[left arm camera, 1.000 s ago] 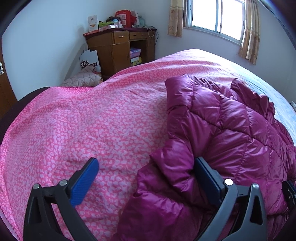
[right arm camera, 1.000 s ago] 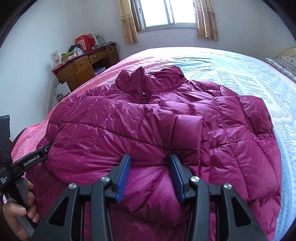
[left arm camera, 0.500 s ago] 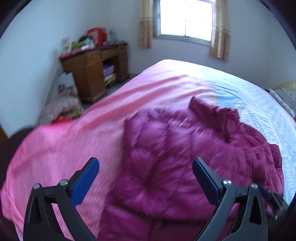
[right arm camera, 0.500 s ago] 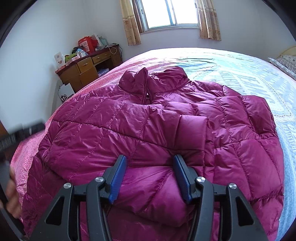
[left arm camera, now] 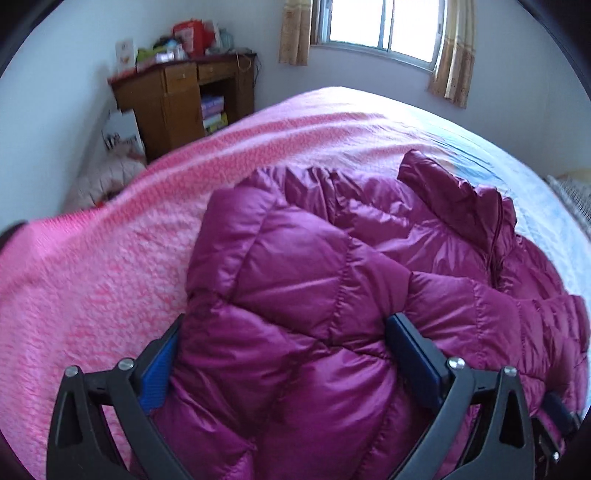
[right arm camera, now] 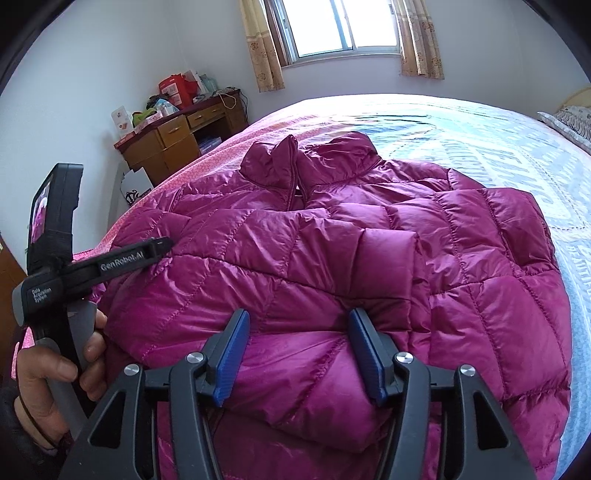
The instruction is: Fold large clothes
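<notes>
While a magenta quilted down jacket (right arm camera: 369, 258) is lying spread across the bed (right arm camera: 480, 133), collar toward the window (right arm camera: 340, 26) and both sleeves folded in over the front, it is being straddled by two hand-held grippers at its near hem. The right gripper (right arm camera: 299, 350) is being held over the puffy lower edge, and its jaws have just been opening; a fold of the jacket is sitting between the blue pads (right arm camera: 229, 362), but whether the fabric is being pressed cannot be told. The left gripper (left arm camera: 284, 358) is being held wide apart around the left side of the jacket, with padded fabric bulging between the two pads (left arm camera: 159, 373); a firm pinch is not being shown, so its hold cannot be told either. In the right wrist view, the left gripper's body is being seen at the left edge, being gripped by the person's left hand (right arm camera: 55, 373). The jacket is resting partly on a pink patterned bedspread (left arm camera: 92, 288) and partly on a pale blue cover (right arm camera: 498, 147). A wooden desk (left arm camera: 177, 99) is standing in the far corner.
</notes>
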A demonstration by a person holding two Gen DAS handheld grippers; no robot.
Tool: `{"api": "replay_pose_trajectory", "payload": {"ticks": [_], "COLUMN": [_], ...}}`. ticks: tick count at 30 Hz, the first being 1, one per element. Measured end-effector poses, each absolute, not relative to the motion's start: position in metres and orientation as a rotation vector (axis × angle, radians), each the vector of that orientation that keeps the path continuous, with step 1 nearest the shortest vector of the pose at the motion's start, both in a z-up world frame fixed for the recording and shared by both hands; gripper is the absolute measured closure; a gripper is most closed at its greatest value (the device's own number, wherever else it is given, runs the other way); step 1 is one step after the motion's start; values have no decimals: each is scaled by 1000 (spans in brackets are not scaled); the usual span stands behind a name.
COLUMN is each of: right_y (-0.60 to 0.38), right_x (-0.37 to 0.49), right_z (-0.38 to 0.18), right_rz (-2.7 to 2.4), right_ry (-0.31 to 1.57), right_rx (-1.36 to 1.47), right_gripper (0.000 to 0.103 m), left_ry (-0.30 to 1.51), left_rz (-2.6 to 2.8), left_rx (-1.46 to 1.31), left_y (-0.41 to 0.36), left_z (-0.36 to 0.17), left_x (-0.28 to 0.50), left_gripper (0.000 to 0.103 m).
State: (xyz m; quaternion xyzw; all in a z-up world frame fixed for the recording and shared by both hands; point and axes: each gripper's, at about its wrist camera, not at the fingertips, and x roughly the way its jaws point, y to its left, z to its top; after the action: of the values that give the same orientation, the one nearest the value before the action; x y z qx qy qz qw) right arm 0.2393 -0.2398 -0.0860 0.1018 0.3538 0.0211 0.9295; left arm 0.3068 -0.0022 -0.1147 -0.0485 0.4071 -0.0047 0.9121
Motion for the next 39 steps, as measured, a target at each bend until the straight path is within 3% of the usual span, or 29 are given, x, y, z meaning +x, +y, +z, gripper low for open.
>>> {"api": "replay_pose_trajectory", "payload": {"ticks": [6,11,15,24,34,35,37,38,39], "right_y": [-247,-269,-293,-329,-299,-300,-305,-310,-316], "right_x": [247,264,322,439,496,493,487,482,475], "right_z": [-75,-2,32,-23,-71,-70,-67,-65,-62], "right_rz": [92,127,119,-71,-213,-208,-220,-215,-189], "right_ry": [797,745,801,938,1095,1079,1074,1067,1056], "right_rx": [263,333,409,613,446,445,439,455,491], "right_gripper": [43,43,37,37,37,39,67,77,79], "left_ry": [840,838,835,817,800,801,801,801,801], "left_rz": [-8,-4,1,-3,-10,-10,-9,-9,-9], "left_rx": [-102,-105,-120,-150,-169,-169,-169,-169,-169], "left_y": [-3,-4,-4,1,4,4,4,4,4], "left_z": [-114,-114,-114,-113,-112,-112,-112,-112,-112], "left_x": [306,307,306,303,297,297,297,297,297], "left_gripper": [0,0,0,0,0,0,0,0,0]}}
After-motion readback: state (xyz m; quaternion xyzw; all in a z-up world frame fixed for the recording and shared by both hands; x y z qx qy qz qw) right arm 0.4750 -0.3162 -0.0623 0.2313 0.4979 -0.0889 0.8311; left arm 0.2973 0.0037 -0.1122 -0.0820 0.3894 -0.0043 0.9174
